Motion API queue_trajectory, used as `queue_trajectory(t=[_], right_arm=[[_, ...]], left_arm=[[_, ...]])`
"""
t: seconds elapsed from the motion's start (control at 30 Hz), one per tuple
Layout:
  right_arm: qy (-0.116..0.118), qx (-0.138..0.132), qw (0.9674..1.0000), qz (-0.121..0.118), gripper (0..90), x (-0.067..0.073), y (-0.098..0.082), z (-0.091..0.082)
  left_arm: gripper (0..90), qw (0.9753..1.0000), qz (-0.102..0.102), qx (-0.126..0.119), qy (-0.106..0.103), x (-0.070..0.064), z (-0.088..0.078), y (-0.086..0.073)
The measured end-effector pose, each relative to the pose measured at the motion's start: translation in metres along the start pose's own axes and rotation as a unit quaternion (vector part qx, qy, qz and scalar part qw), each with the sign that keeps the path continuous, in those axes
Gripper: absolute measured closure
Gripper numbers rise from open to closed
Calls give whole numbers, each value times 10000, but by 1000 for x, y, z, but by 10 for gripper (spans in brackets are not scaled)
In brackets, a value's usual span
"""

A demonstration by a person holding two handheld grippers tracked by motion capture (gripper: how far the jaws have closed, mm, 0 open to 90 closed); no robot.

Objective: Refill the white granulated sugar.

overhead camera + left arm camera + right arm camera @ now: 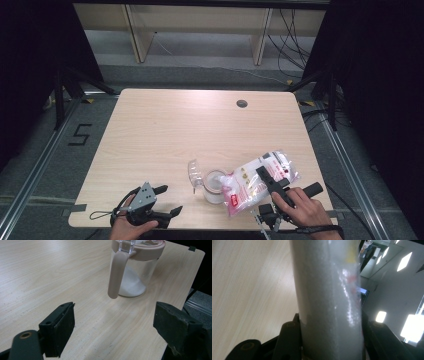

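A light wooden tabletop (pixel 165 135) seen from above, with a person's two hands coming in from the near edge. The right gripper (pixel 267 182) clamps a clear plastic bag (pixel 260 182) of white granules, its jaws closed against both sides of the bag. The bag is lifted and tilted, its lower end over the mouth of a clear jar (pixel 214 186) that stands near the front edge of the tabletop. The jar has a pinkish rim and handle and holds some white granules at the bottom; its transparent lid (pixel 193 172) appears flipped open to the left, though glare makes this hard to confirm. The left gripper (pixel 165 200) rests at the near left, jaws wide apart and empty, pointing at the jar from a little way off.
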State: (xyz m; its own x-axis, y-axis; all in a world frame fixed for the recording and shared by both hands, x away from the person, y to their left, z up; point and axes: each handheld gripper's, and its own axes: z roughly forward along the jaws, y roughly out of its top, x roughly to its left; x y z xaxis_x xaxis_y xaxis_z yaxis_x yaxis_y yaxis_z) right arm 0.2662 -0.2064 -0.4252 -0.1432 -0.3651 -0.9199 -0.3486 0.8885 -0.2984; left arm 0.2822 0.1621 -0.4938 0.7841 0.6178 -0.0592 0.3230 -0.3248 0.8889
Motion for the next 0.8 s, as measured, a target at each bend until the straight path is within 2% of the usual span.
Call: queue_trajectory(t=[0.03, 0.2, 0.23, 0.27, 0.4, 0.5, 0.57, 0.63, 0.7, 0.73, 0.8], right_arm=[[-7, 2, 10000, -2, 629, 0, 0, 0], [14, -12, 10000, 38, 637, -1, 0, 0], [16, -12, 10000, 39, 639, 0, 0, 0], [26, -12, 10000, 44, 641, -1, 0, 0], [111, -13, 9999, 79, 645, -1, 0, 0], [18, -130, 9999, 6, 646, -2, -1, 2], [140, -63, 9998, 162, 648, 0, -2, 1], [99, -102, 9997, 211, 648, 1, -3, 1], [117, -153, 9998, 56, 648, -2, -3, 2], [151, -129, 9997, 128, 648, 0, -4, 2], [109, -154, 9998, 65, 648, -1, -4, 3]], left_arm=[[170, 10000, -47, -57, -17, -1, 1, 0], [170, 10000, -14, -38, -7, 0, 1, 0], [170, 9999, -71, -82, -15, -1, 1, 0], [170, 10000, -12, -30, -11, 0, 1, 0], [170, 10000, -22, -44, -12, 0, 1, 0], [170, 10000, -25, -5, -32, 0, 1, 0], [170, 10000, -16, -40, -26, -1, 1, 0], [170, 10000, -17, -1, -32, 0, 0, 0], [170, 10000, -20, -22, -14, 0, 0, 0], [170, 10000, -9, -18, -14, 0, 0, 0], [170, 10000, -31, -11, -28, 0, 1, 0]])
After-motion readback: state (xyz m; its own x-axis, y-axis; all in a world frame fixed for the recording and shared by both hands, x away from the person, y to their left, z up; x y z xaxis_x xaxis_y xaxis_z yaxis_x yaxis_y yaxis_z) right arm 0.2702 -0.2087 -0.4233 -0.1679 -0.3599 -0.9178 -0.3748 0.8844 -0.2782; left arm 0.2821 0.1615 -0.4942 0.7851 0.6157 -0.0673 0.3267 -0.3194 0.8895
